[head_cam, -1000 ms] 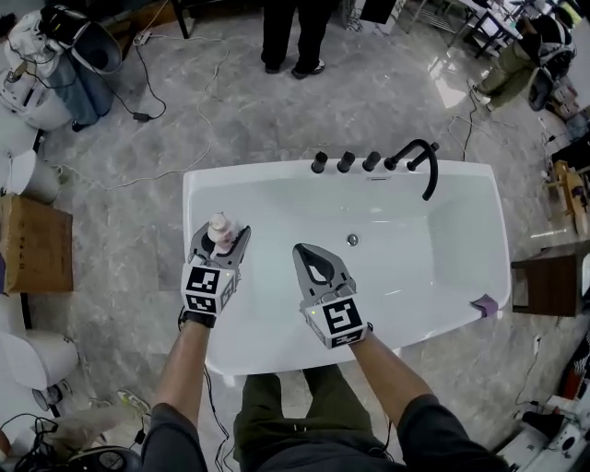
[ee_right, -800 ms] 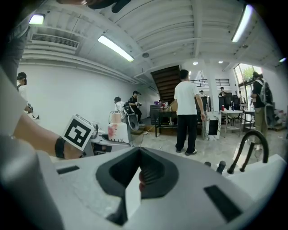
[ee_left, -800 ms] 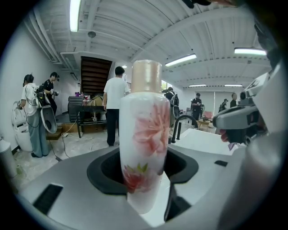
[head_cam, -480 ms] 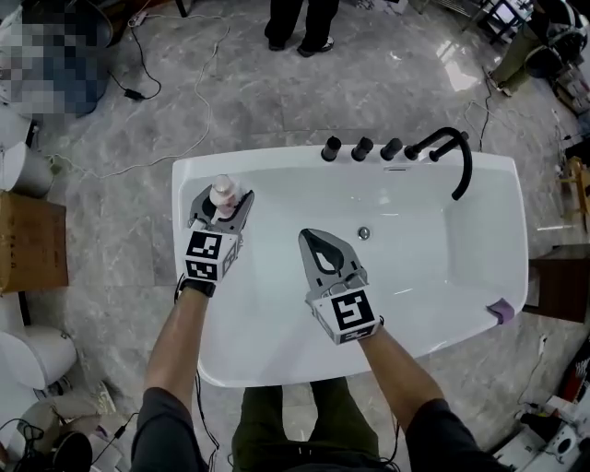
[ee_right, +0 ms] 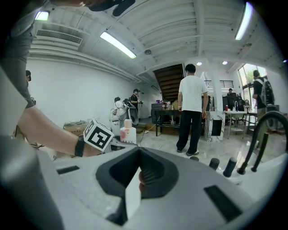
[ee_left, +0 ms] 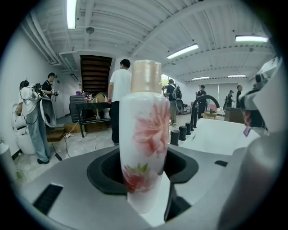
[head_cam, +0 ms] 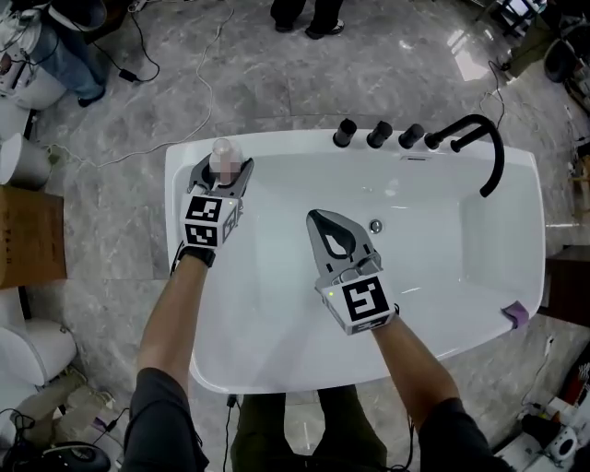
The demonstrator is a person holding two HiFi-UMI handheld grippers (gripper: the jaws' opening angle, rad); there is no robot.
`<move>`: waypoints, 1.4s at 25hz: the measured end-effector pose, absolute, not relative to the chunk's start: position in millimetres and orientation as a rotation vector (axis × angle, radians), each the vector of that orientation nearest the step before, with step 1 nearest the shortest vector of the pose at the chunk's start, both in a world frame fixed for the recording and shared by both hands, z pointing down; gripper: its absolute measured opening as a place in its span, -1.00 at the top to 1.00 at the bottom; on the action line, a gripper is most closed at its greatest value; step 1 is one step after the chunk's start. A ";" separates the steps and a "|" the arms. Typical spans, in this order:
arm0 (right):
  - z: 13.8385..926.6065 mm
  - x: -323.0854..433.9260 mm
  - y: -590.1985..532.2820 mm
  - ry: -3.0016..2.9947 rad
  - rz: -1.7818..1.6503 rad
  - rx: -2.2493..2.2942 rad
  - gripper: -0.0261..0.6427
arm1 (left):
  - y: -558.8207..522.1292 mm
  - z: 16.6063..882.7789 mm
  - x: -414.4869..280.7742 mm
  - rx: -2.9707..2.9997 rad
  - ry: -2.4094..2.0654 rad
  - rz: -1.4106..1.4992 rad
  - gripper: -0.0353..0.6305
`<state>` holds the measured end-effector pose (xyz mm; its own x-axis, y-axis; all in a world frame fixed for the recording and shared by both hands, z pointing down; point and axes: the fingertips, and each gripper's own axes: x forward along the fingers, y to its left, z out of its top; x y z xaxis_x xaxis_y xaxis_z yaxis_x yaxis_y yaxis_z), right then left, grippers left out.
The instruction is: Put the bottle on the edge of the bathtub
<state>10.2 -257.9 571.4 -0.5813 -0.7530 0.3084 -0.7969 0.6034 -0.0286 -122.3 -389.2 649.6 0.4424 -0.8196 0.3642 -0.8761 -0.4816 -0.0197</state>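
A white bottle (head_cam: 222, 155) with a pink flower print and a beige cap (ee_left: 146, 75) stands upright between the jaws of my left gripper (head_cam: 221, 168), which is shut on it. In the head view the bottle is over the far left corner of the white bathtub's rim (head_cam: 277, 143); I cannot tell whether it touches the rim. My right gripper (head_cam: 324, 219) is shut with nothing in it and hovers over the inside of the tub. In the right gripper view the bottle (ee_right: 127, 131) shows at the left, past the marker cube.
A black curved faucet (head_cam: 481, 147) and three black knobs (head_cam: 376, 135) sit on the tub's far rim. A small purple object (head_cam: 514, 314) lies on the near right rim. A person (head_cam: 321, 13) stands beyond the tub. Cables and a cardboard box (head_cam: 28, 235) are on the floor at the left.
My left gripper has carried the bottle away from me, from over the tub's left side to its far left corner. The right gripper has stayed shut over the basin.
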 end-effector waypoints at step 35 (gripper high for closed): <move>657.9 40.7 -235.1 -2.485 0.311 1.232 0.92 | -478.6 693.9 -132.3 2.461 -1.630 0.390 0.21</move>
<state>40.7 -235.1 657.9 -0.5612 -0.7239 0.4012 -0.8005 0.5980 -0.0408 -132.3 -478.6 693.9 0.3705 -0.8776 0.3042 -0.9203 -0.3911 -0.0075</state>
